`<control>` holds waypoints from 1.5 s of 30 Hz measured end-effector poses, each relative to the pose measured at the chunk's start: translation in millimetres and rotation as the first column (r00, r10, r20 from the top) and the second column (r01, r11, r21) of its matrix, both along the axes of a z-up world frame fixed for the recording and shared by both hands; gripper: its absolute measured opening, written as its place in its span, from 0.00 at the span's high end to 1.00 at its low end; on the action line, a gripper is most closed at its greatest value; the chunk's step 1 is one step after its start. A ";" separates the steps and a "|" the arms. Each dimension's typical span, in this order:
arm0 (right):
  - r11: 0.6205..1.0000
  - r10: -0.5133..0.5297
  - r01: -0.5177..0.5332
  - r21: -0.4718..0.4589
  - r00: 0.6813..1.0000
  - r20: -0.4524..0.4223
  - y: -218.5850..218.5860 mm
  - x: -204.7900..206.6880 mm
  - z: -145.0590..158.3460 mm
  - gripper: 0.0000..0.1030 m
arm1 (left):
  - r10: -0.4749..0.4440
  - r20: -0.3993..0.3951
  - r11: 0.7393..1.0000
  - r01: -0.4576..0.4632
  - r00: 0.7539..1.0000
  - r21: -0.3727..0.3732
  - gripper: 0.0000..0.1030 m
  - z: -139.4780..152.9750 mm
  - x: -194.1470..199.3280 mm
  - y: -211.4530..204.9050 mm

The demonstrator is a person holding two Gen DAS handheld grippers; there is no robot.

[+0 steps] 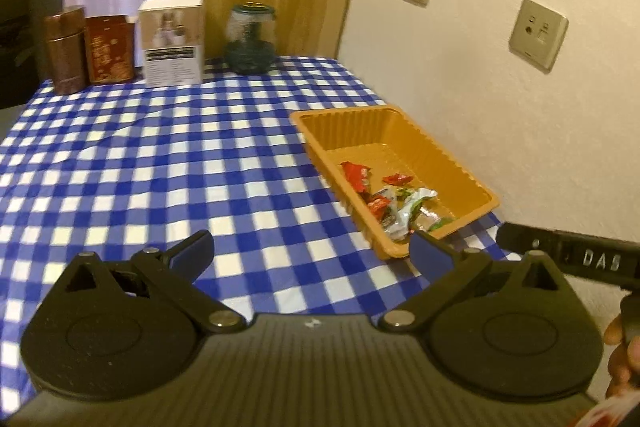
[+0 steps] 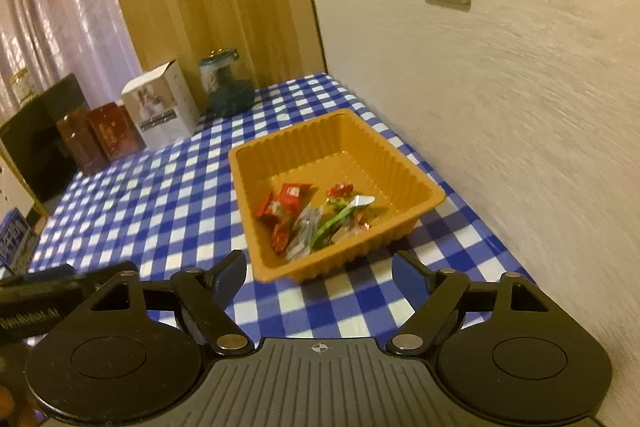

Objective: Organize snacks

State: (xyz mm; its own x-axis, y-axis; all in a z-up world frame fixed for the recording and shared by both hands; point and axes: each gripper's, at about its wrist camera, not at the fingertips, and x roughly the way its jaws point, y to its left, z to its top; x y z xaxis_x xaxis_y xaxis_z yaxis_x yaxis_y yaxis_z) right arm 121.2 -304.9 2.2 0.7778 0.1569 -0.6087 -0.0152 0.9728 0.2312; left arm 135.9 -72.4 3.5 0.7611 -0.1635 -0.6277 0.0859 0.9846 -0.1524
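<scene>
Snack wrappers [image 1: 394,201], red, white and green, lie heaped in the near end of an orange tray [image 1: 316,125] on a blue-and-white checked tablecloth [image 1: 160,155], seen from the left wrist. The tray sits at the table's right edge, just beside the cream wall [image 1: 500,107]. The left gripper [image 1: 310,251] hangs over the cloth with its jaws spread wide and nothing between them; its right blue pad [image 1: 426,253] overlaps the tray's near corner in the picture. Along the far edge stand two brown tins [image 1: 68,51], a white box [image 1: 174,41] and a dark glass jar [image 1: 250,41].

From the right wrist, the tray [image 2: 256,155] lies straight ahead, the wrappers [image 2: 312,221] gathered toward its near wall. The right gripper [image 2: 320,279] hovers short of the tray, jaws wide apart and empty, no earlier view showing their travel. The box [image 2: 160,111], jar [image 2: 226,87] and tins [image 2: 96,139] line the far left edge.
</scene>
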 end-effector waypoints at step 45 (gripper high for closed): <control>0.996 0.060 -0.061 -0.070 0.998 -0.006 31.3 -85.2 25.9 0.22 | 0.066 -0.025 0.998 -0.066 0.997 0.024 0.00 27.9 -90.2 27.0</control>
